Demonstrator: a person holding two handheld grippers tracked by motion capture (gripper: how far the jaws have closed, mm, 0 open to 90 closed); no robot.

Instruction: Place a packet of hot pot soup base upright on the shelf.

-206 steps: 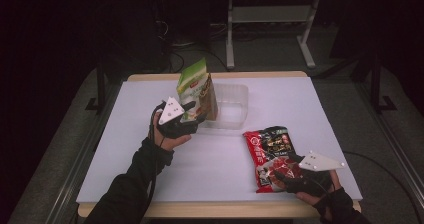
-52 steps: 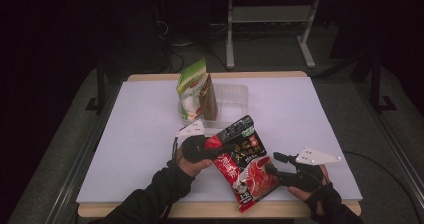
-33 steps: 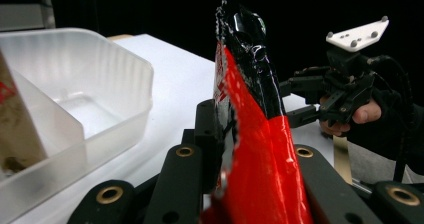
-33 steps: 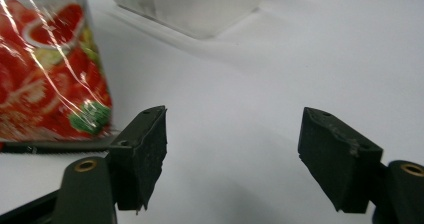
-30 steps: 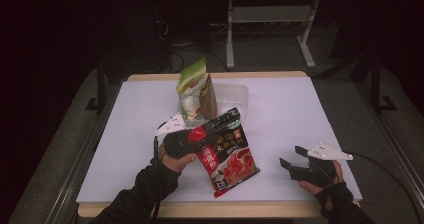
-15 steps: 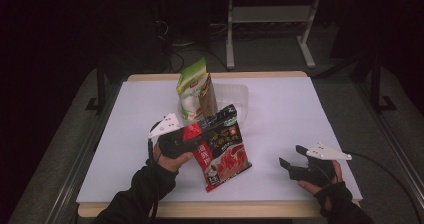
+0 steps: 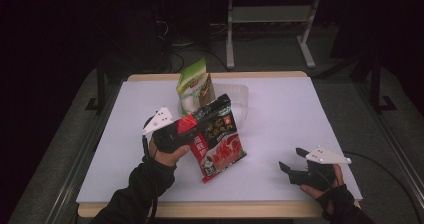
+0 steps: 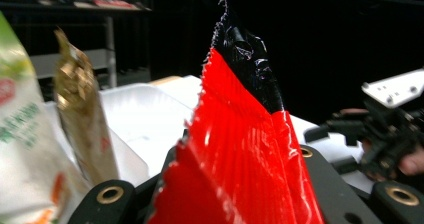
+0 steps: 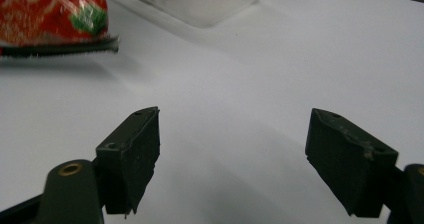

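Red packet above white tabletop

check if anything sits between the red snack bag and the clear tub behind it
Yes: the green bag stands upright in the tub at its near left, close to the red bag that the left gripper holds. The tub's right part looks free.

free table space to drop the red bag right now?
Bare: the table between the clear bin and the right gripper, plus its left side. Crowded: the back middle, where the green bag stands in the bin, the red bag just in front.
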